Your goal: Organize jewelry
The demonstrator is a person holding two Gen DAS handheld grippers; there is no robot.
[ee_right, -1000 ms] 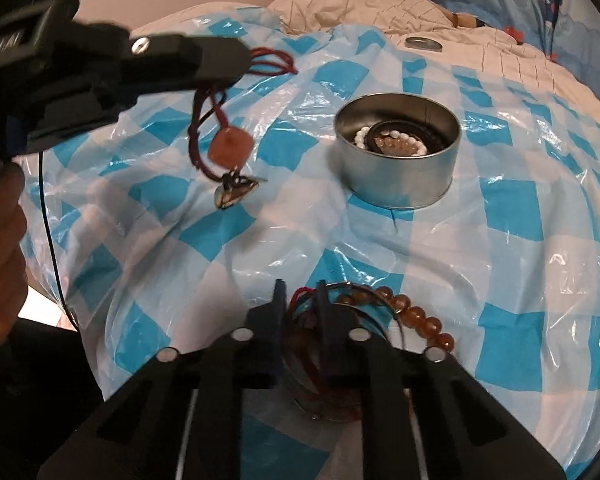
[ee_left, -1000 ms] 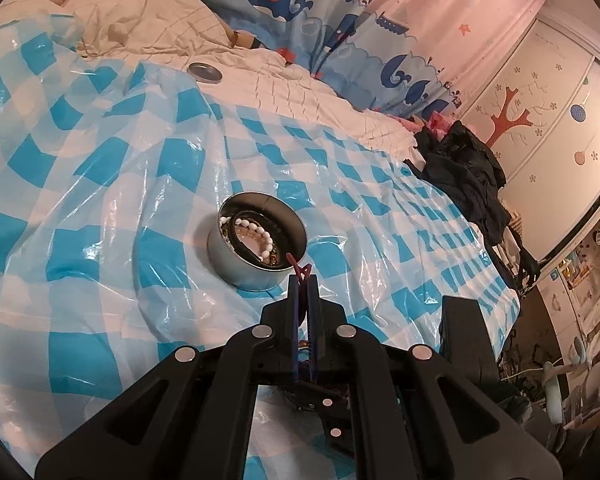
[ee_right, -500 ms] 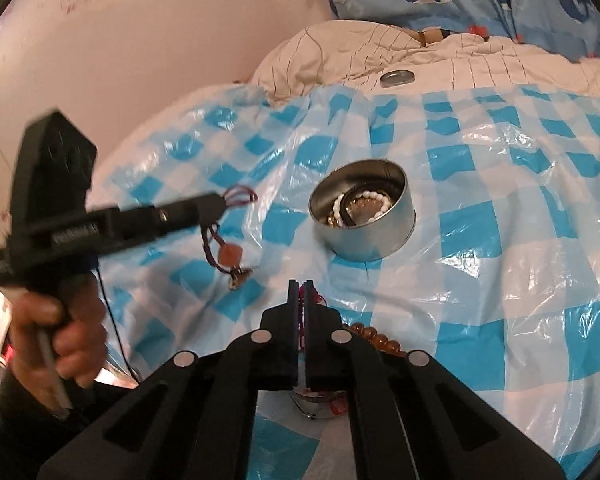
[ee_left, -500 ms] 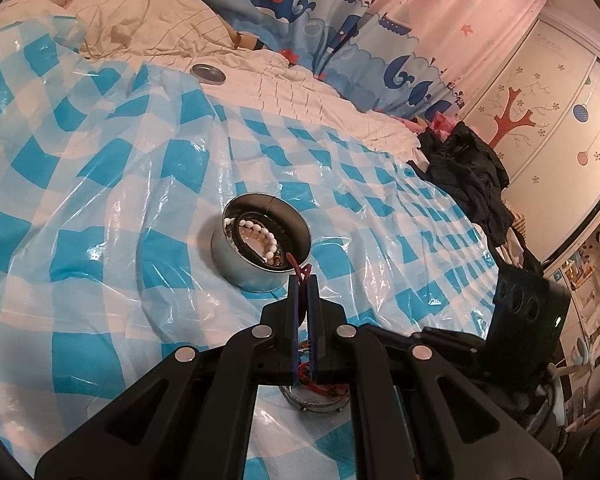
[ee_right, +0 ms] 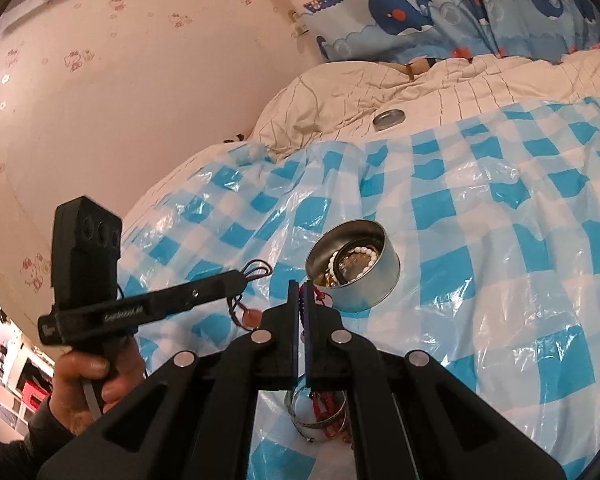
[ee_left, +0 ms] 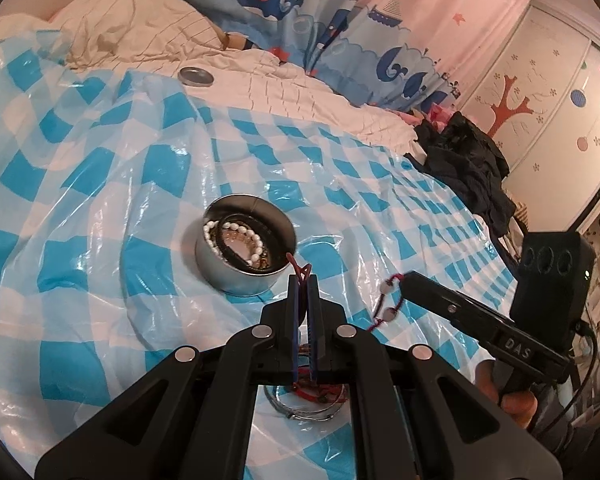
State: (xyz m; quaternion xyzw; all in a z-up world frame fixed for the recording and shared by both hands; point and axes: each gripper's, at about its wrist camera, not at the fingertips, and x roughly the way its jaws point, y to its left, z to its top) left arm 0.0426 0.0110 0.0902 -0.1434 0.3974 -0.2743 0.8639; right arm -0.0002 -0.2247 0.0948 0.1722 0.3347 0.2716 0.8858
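A round metal tin (ee_left: 220,276) (ee_right: 364,292) sits on the blue-checked plastic sheet, with a pearl bracelet (ee_left: 252,236) and other pieces inside. My left gripper (ee_left: 302,278) (ee_right: 242,280) is shut on a dark red cord (ee_right: 256,270) just short of the tin. From that cord a pinkish stone (ee_right: 252,316) hangs. My right gripper (ee_right: 302,286) (ee_left: 404,280) is shut on a red string with white beads (ee_left: 388,300), held above the sheet to the right of the tin. Silver bangles (ee_left: 308,404) (ee_right: 316,412) lie on the sheet under both grippers.
The tin's lid (ee_left: 196,76) (ee_right: 388,119) lies on the cream quilt beyond the sheet. Dark clothes (ee_left: 468,160) are heaped at the bed's far right. A whale-print curtain (ee_right: 440,8) and a pink wall stand behind. A hand (ee_right: 88,376) grips the left tool.
My right gripper shut on the red beaded string and rose off the sheet, tilting as it went. It came into the left wrist view. The left gripper kept still.
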